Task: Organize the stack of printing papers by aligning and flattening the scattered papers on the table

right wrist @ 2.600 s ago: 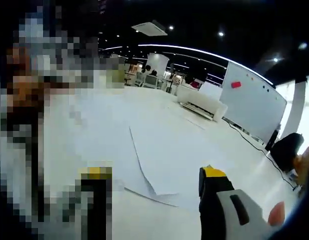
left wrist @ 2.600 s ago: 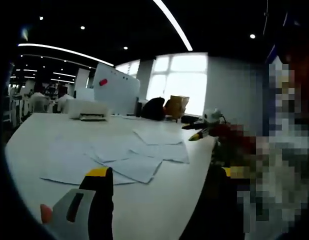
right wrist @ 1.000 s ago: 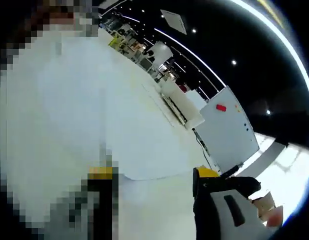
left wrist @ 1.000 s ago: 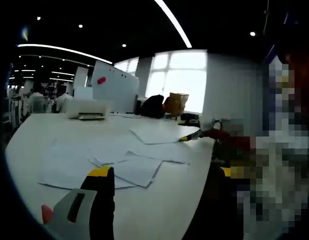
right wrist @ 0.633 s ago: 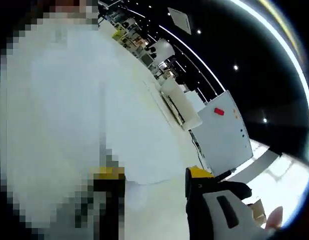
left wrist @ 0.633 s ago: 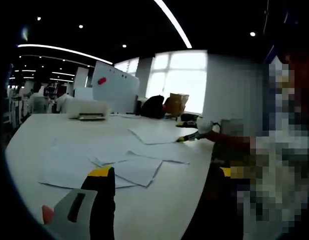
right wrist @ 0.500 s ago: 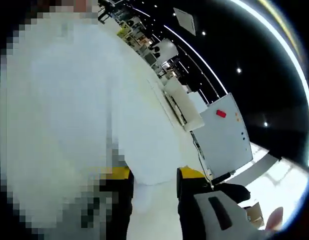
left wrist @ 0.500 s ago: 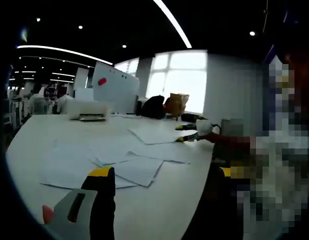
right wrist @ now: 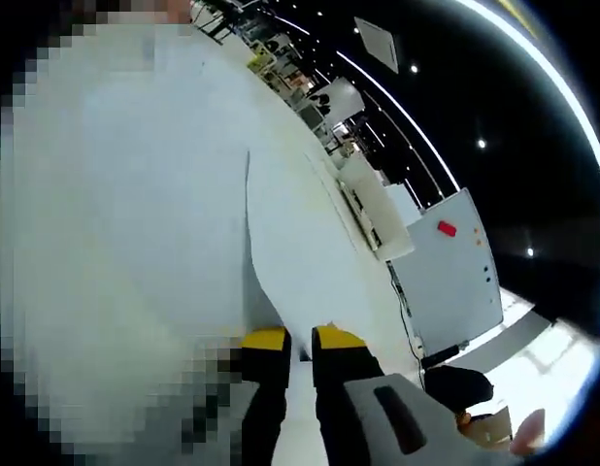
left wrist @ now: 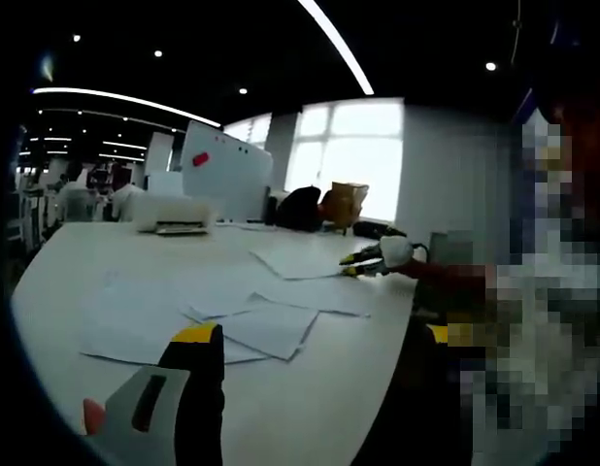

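Several white printing papers [left wrist: 232, 311] lie scattered and overlapping on the white table [left wrist: 319, 408]. My left gripper [left wrist: 317, 335] hovers open over the table's near edge, short of the papers, with nothing between its jaws. At the far right of the spread, my right gripper [left wrist: 363, 260] pinches the edge of the farthest sheet [left wrist: 300, 260]. In the right gripper view, my right gripper [right wrist: 300, 348] has its yellow-tipped jaws closed on that sheet [right wrist: 290, 252], which stretches away from them.
A white printer-like box [left wrist: 174, 212] stands at the table's far side, with a whiteboard [left wrist: 222, 173] behind it. A dark chair [left wrist: 298, 209] and a cardboard box [left wrist: 344, 204] sit by the bright windows. A person's sleeve [left wrist: 446, 277] reaches in from the right.
The right gripper's jaws have closed from wide apart onto the edge of the far sheet. The left gripper has stayed open and hardly moved.
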Demonstrator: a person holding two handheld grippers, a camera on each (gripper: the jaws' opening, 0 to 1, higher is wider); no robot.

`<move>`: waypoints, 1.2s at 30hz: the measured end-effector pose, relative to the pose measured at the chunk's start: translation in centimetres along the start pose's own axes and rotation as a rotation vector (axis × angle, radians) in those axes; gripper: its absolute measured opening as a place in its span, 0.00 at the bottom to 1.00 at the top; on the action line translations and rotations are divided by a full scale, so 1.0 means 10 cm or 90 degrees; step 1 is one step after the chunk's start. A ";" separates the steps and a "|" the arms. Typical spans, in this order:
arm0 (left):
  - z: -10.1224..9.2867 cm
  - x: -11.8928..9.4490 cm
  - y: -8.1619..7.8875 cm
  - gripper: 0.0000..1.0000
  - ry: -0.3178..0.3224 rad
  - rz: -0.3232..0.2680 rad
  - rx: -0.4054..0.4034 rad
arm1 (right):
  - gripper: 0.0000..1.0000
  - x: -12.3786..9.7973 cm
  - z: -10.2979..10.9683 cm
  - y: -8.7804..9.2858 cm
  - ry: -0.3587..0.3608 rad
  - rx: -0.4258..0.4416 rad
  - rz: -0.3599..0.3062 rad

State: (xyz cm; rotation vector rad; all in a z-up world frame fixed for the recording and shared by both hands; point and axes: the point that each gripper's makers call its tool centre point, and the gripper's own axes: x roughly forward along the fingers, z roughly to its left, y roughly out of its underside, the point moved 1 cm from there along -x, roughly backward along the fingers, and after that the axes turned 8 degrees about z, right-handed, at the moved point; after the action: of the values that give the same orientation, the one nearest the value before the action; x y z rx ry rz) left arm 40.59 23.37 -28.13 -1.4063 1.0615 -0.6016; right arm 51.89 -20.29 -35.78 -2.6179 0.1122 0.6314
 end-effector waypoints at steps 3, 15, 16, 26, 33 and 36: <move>0.02 -0.02 0.01 0.85 -0.004 0.002 0.002 | 0.00 0.00 0.02 0.01 -0.012 0.012 -0.004; -0.01 -0.08 -0.02 0.85 -0.006 -0.016 0.000 | 0.00 0.00 0.00 0.00 -0.030 0.094 -0.014; -0.01 -0.09 -0.02 0.85 -0.007 -0.017 0.001 | 0.00 0.00 -0.01 -0.02 -0.027 0.110 -0.022; -0.03 -0.16 -0.01 0.84 -0.011 -0.025 0.001 | 0.00 -0.07 -0.08 -0.12 -0.103 0.322 -0.068; -0.03 -0.18 -0.02 0.85 -0.009 -0.026 0.008 | 0.00 -0.17 -0.20 -0.23 -0.134 0.394 -0.104; -0.03 -0.17 -0.02 0.85 -0.008 -0.027 0.005 | 0.00 -0.23 -0.25 -0.28 -0.142 0.409 -0.114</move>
State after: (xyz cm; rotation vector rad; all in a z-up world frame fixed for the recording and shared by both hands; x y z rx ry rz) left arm 39.65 24.71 -27.48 -1.4265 1.0206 -0.6261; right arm 51.36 -18.94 -31.67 -1.9051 0.0070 0.6823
